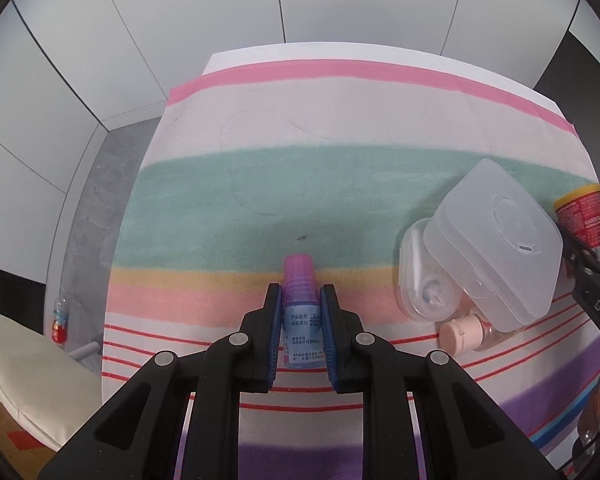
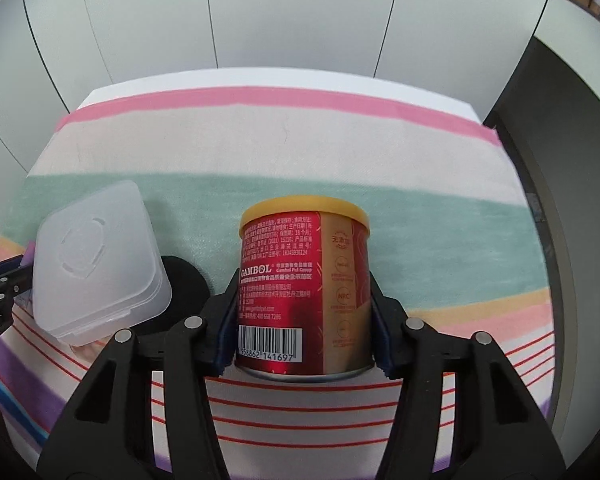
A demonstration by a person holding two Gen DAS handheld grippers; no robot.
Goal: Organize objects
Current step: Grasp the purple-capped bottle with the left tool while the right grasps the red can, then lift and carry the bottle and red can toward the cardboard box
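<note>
My left gripper [image 1: 300, 294] is shut on a small blue dropper bottle [image 1: 301, 326] with a purple cap, held upright over the striped cloth [image 1: 300, 184]. My right gripper [image 2: 303, 280] is shut on a red can [image 2: 304, 292] with a yellow lid, upright, its base at the cloth [image 2: 300, 152]. The can's top also shows at the right edge of the left wrist view [image 1: 584, 212]. A frosted plastic box [image 1: 500, 236] lies tilted between the two grippers; it also shows in the right wrist view [image 2: 96, 256].
A clear round case [image 1: 424, 284] and a peach-capped bottle [image 1: 460, 334] lie against the frosted box. A black round object [image 2: 184, 284] sits behind the box. White wall panels stand behind the table. A cream cushion [image 1: 24, 368] is off the left edge.
</note>
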